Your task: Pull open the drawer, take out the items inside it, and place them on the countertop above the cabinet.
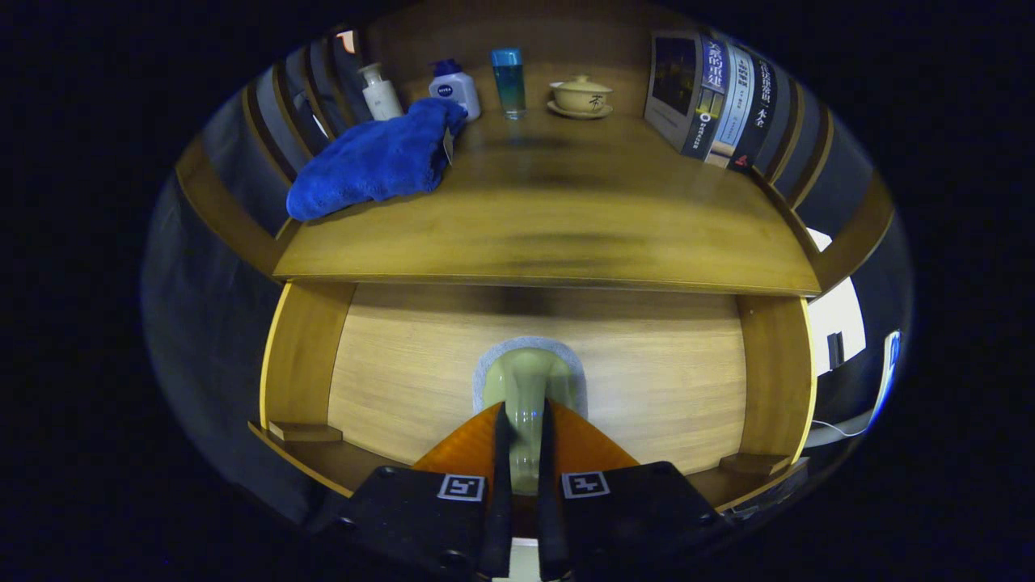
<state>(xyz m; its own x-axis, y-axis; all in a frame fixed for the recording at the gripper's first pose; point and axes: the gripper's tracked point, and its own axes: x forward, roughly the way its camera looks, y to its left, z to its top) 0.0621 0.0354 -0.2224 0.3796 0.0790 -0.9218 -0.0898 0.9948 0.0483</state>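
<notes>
The pale green cup (530,388) sits pinched between both fingers of the claw (521,428), inside the open drawer (404,380) under the tabletop's (550,234) front edge. A blue towel (372,162) lies at the tabletop's left edge, books (716,101) at its right.

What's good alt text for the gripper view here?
Gripper with jaws nearly closed on a pale green item lying in the open wooden drawer. Above it, the countertop holds a blue towel, two lotion bottles, a blue tumbler, a lidded cup and leaning books.
</notes>
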